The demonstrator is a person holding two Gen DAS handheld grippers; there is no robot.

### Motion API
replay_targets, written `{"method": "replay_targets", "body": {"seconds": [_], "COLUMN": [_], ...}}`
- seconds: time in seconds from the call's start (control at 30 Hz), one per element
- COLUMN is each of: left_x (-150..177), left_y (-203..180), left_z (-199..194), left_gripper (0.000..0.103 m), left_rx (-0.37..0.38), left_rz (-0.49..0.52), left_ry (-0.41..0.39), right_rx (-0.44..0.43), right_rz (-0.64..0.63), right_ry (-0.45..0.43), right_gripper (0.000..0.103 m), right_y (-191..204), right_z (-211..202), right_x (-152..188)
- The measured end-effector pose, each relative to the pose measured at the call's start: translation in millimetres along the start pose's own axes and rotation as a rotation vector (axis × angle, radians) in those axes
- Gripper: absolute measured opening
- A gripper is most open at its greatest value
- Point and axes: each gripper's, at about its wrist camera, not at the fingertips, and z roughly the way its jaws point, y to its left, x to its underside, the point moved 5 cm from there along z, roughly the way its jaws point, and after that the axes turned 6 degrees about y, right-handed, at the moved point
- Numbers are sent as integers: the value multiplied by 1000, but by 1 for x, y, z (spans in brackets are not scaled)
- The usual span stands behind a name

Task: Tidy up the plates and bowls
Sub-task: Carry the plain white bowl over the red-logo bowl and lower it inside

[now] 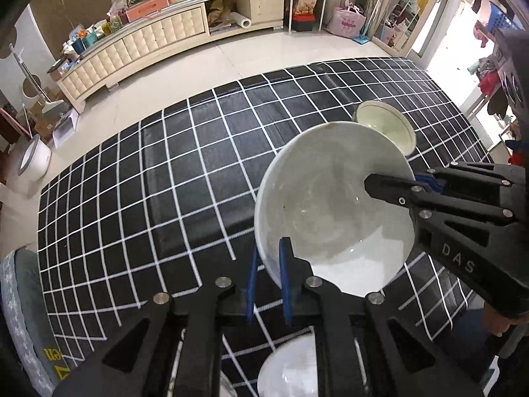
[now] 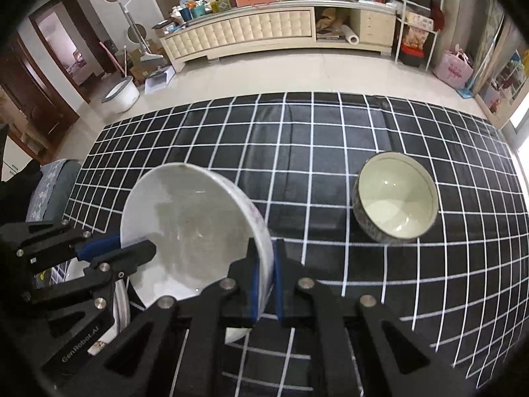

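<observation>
A large white bowl (image 1: 330, 198) hangs tilted above the black grid-patterned tablecloth (image 1: 165, 182), held from two sides. My left gripper (image 1: 268, 264) is shut on its near rim, blue pads on either side of the wall. My right gripper (image 1: 393, 182) comes in from the right, shut on the opposite rim. In the right wrist view the same bowl (image 2: 191, 225) sits between my right gripper (image 2: 264, 264) and my left gripper (image 2: 129, 248). A smaller patterned bowl (image 2: 396, 195) stands on the cloth to the right, partly hidden behind the big bowl (image 1: 386, 122). A white plate (image 1: 291, 370) lies below my left gripper.
The table's far edge meets a pale tiled floor (image 2: 297, 69). Beyond it stands a long cream cabinet (image 2: 264, 33) crowded with items. A grey cushioned seat (image 2: 53, 178) sits at the table's left end, a white bucket (image 2: 120, 96) on the floor behind it.
</observation>
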Motion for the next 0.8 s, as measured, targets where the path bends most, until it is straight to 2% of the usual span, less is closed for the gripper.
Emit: {"method": "replay_targets", "body": {"seconds": [0.3, 0.8], "left_x": [36, 118], "left_y": [3, 6], "left_z": [-33, -42], "left_gripper": [11, 11], "left_rx": [-5, 10], "left_rz": [-12, -65], "left_ry": [-20, 6], "right_rx": [-11, -28], "right_rz": [-11, -36], "right_ry": [-10, 39], "right_gripper": [11, 11], "right_y": [24, 60], "right_z": [-19, -17], "right_x": [28, 89]}}
